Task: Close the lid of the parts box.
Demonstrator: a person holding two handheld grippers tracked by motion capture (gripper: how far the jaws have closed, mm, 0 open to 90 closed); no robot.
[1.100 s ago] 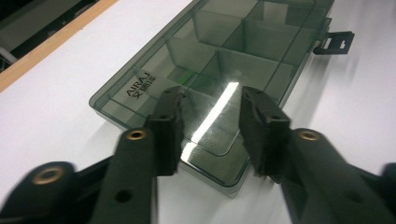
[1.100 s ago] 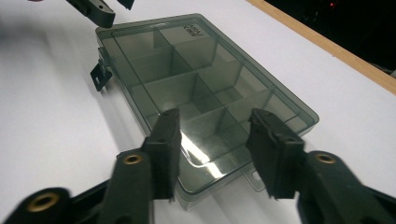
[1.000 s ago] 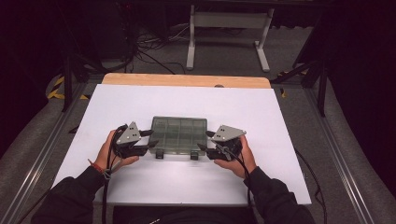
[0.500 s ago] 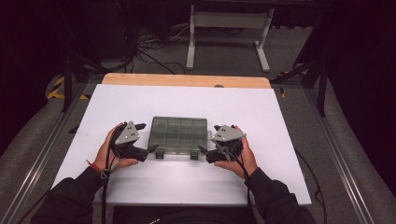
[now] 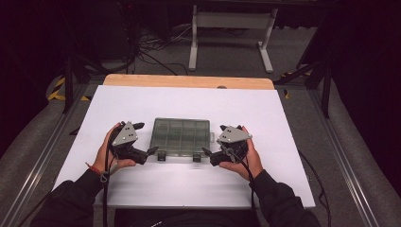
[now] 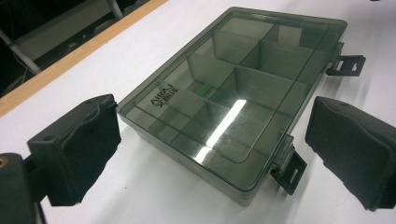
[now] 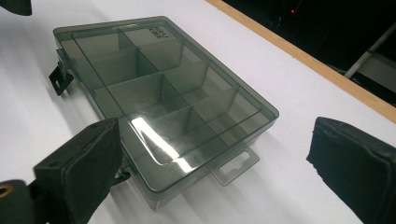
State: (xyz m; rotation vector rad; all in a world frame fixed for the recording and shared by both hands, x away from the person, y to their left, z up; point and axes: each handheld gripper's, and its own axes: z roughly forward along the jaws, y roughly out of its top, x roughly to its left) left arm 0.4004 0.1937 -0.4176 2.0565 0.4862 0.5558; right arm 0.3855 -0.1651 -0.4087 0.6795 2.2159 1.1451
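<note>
A smoky see-through compartment box (image 5: 180,137) lies flat with its lid down on the white table top (image 5: 283,118). Two black latches (image 5: 161,156) hang loose on its near side. My left gripper (image 5: 145,138) sits at the box's left end and my right gripper (image 5: 213,139) at its right end. Both have just been opening and now stand open, with their pads off the box. In the left gripper view the box (image 6: 233,84) lies ahead of the spread left gripper (image 6: 215,116). In the right gripper view the box (image 7: 154,88) and its clear hang tab (image 7: 236,163) lie between the pads of the right gripper (image 7: 215,140).
The table's far wooden edge (image 5: 189,81) runs behind the box. Beyond it a white stand (image 5: 231,28) and cables (image 5: 142,47) are on the floor. Metal rails (image 5: 42,156) flank the table.
Both grippers' jaws have spread wider at the ends of the box. Neither hand has shifted, and the box lies where it did.
</note>
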